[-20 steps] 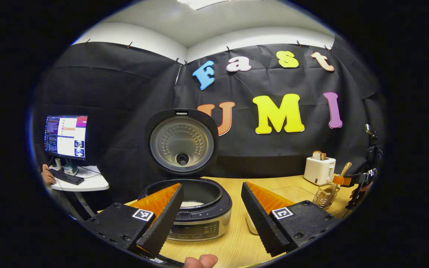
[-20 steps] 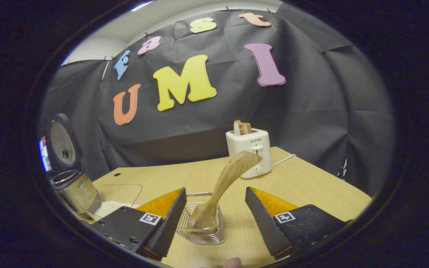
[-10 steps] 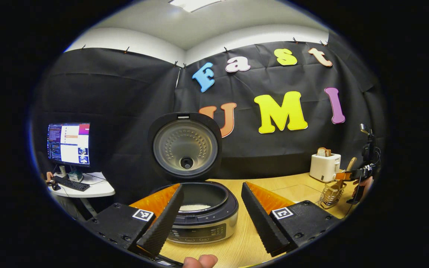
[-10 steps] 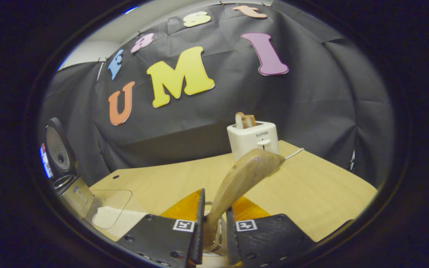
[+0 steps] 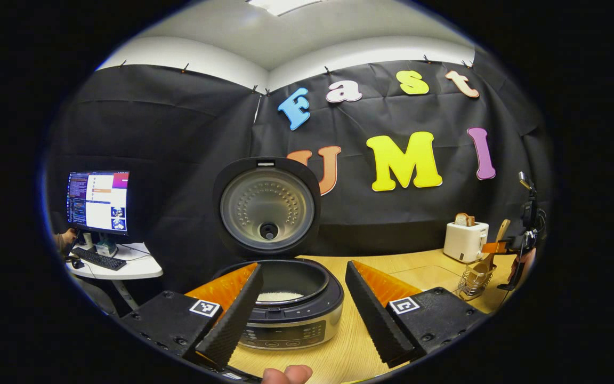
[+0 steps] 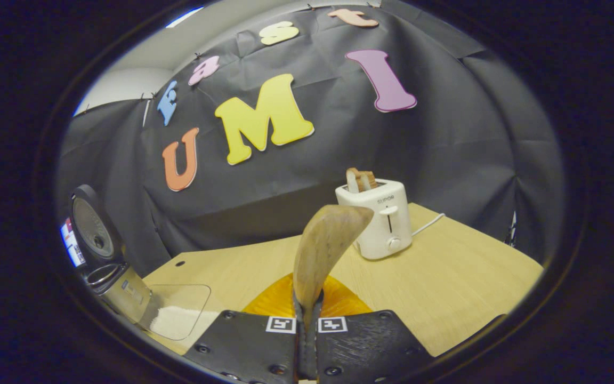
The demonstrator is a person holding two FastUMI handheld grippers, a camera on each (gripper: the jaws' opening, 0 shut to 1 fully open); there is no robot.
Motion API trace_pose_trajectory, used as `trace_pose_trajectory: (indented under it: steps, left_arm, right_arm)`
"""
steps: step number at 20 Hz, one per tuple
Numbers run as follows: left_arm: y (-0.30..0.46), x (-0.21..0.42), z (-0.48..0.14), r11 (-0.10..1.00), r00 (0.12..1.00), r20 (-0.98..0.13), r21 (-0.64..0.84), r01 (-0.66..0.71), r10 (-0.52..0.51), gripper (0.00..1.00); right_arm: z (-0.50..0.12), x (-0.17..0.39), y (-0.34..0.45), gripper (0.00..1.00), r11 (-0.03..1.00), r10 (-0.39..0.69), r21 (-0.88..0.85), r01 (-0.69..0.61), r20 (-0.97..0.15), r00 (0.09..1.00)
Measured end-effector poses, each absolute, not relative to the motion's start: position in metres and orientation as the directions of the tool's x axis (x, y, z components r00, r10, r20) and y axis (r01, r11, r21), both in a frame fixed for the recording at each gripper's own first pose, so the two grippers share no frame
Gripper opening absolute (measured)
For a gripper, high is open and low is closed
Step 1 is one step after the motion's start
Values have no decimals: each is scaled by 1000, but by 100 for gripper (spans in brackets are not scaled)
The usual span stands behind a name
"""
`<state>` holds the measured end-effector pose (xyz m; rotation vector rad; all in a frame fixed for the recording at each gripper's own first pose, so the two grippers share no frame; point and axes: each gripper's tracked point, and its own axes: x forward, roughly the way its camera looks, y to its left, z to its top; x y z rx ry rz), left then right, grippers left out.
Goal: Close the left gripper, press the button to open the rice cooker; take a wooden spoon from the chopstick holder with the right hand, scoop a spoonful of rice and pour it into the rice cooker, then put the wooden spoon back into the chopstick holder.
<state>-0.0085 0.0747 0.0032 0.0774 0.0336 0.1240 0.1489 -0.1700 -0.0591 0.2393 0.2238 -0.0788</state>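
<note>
We grip the spoon; the cooker stands open.
Right gripper (image 6: 307,325) clenched on spoon (image 6: 324,240); left gripper (image 5: 304,309) released before cooker (image 5: 285,304). Next, we judge: lift clear of holder (image 5: 472,277), scoop rice.

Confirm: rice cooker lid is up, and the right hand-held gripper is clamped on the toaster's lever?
Not the lever. In the right gripper view the right hand-held gripper is shut on the wooden spoon; the toaster stands apart behind it. The rice cooker lid is up, yes.
</note>
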Motion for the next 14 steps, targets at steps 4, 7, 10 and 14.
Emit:
trace_pose_trajectory:
  steps: [4, 7, 10, 14]
  left_arm:
    - [76, -8, 5, 993, 995, -11, 69, -96, 97, 99]
    - [75, -1, 6, 997, 998, -12, 50, -63, 64, 99]
    - [81, 2, 10, 997, 999, -3, 61, -48, 49, 99]
    - [92, 0, 10, 992, 998, -3, 118, -54, 55, 99]
  right_arm:
    - [-11, 146, -159, 0, 983, -73, 154, 98, -162, 984]
    - [30, 149, -121, 1, 993, -30, 108, 41, -105, 994]
    - [46, 154, -64, 0, 997, 54, 59, -49, -92, 994]
    - [14, 162, 6, 0, 988, 152, -1, -155, -187, 970]
